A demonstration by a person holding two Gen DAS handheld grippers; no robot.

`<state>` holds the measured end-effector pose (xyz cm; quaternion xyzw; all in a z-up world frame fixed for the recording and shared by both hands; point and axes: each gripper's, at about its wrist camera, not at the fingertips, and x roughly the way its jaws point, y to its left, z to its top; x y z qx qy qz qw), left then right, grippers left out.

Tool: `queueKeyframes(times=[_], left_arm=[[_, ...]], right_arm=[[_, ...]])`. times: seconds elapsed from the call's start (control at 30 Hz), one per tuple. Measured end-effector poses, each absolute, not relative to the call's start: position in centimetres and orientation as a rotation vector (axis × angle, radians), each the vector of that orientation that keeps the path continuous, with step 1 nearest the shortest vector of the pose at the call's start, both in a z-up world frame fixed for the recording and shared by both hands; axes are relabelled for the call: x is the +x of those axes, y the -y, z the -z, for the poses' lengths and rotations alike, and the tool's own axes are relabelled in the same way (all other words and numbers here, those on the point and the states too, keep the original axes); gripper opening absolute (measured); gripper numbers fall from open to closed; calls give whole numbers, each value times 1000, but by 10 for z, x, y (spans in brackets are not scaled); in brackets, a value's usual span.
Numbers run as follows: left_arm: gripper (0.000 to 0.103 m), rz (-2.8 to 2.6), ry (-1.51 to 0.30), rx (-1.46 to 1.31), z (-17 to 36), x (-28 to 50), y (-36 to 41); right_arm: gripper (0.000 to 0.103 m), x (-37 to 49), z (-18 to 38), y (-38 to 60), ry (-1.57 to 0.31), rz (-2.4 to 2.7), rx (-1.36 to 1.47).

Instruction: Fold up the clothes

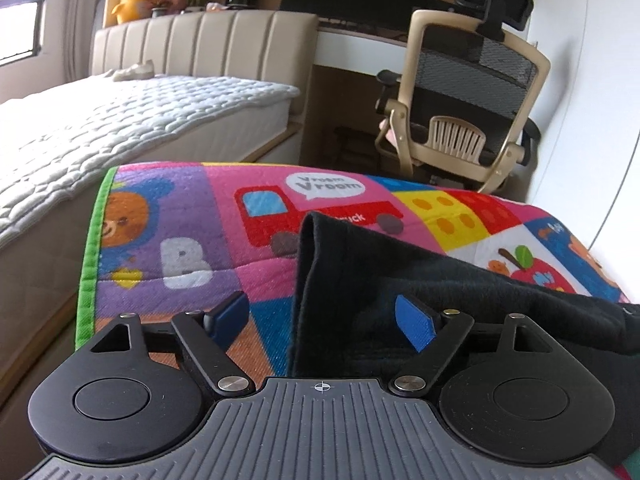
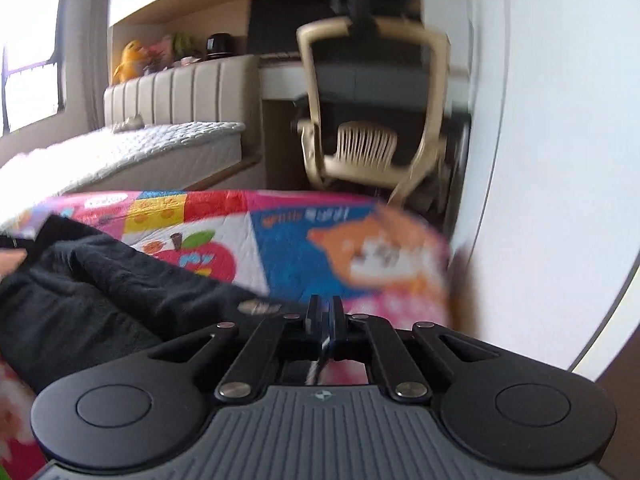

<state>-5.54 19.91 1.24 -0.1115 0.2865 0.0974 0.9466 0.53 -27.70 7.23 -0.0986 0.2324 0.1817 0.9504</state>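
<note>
Left wrist view: the left gripper (image 1: 324, 320) is spread wide over a black garment (image 1: 400, 268) on the play mat (image 1: 192, 216). Blurred right wrist view: the right gripper (image 2: 325, 314) is pressed together; anything pinched cannot be made out.

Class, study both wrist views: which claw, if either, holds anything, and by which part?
Left claw is open and holds nothing; the black garment lies between its fingers. Right claw is shut, but the blur hides whether it pinches the garment's edge.

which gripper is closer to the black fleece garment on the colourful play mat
Left. The left gripper straddles the black fleece garment's edge, open; the right gripper sits shut beside it.
</note>
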Motion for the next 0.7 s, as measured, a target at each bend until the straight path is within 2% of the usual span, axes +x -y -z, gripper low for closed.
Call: queueKeyframes(times=[0.13,0.23,0.33,0.4,0.47,0.53,0.6,0.7], left_arm=[[86,-184,-582,-267,-7,-53,-202],[86,-169,-586,-272,-7,-57,-200],[92,-153,-580,-263,-12,-64,-201],[93,-145,-576,-256,-15,-68,-202],[93,-137,-573,-250,-19,-73,-202],[93,-132,-575,-246,-21,-74,-202],[93,-126,-578,-247,-23,-71,-200],[93,-114,-581,-241,-22,-68,-194]], right_arm=[[3,13,-85,268,-415,-289,-315],[4,6,-99,276,-398,-307,-254],[7,-29,-124,294,-297,-402,-166],[15,-61,-143,307,-181,-482,-117],[35,-91,-169,317,-38,-517,-73],[40,-104,-197,327,55,-543,4],[40,-104,-226,338,101,-583,116],[40,-78,-254,347,52,-663,273]])
